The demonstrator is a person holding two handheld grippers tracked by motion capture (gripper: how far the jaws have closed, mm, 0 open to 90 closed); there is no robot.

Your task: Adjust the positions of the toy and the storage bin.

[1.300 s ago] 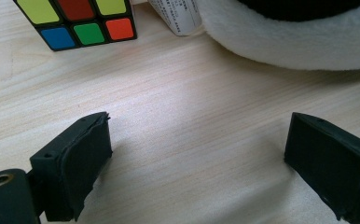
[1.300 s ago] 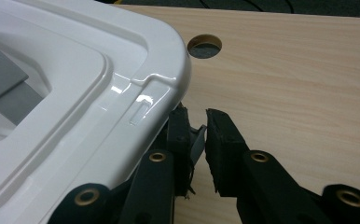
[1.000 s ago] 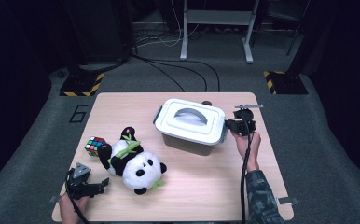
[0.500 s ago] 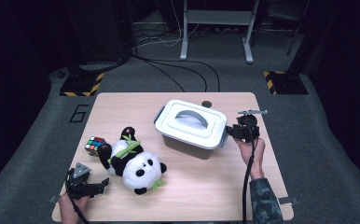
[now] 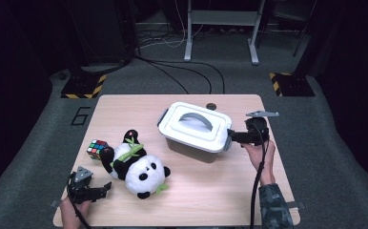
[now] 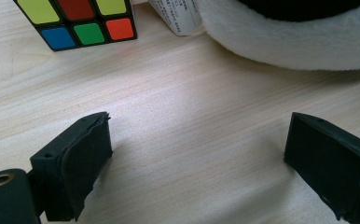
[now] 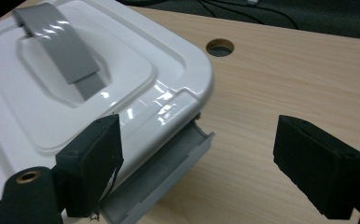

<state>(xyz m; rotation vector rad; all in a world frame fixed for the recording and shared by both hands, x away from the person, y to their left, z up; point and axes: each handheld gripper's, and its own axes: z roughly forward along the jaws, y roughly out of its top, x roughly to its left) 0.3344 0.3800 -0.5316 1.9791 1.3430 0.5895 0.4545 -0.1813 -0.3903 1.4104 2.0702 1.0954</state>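
A white box [image 5: 194, 126] with a grey handle on its lid stands at the table's middle. My right gripper [image 5: 233, 137] is at the box's right end, level and pointing at it. In the right gripper view its jaws [image 7: 199, 140] have just been opening and stand wide, pressing on nothing. The lid's corner [image 7: 187, 79] and a grey latch flap [image 7: 169, 172] lie between them. My left gripper [image 5: 103, 188] rests open at the near left over bare wood [image 6: 199, 130]. Beside it lie a panda plush [image 5: 137, 164] and a colour cube [image 5: 97, 149].
The left gripper view has the cube [image 6: 78, 21] and the panda's white fur [image 6: 290, 37] just beyond the jaws. A round hole [image 5: 211, 106] is in the table behind the box. A painted 6 [image 5: 79, 116] marks the far left corner. Cables and stands are on the floor beyond.
My right hand has drawn a little toward the near right, away from the box's end. The left gripper, panda and cube have not moved.
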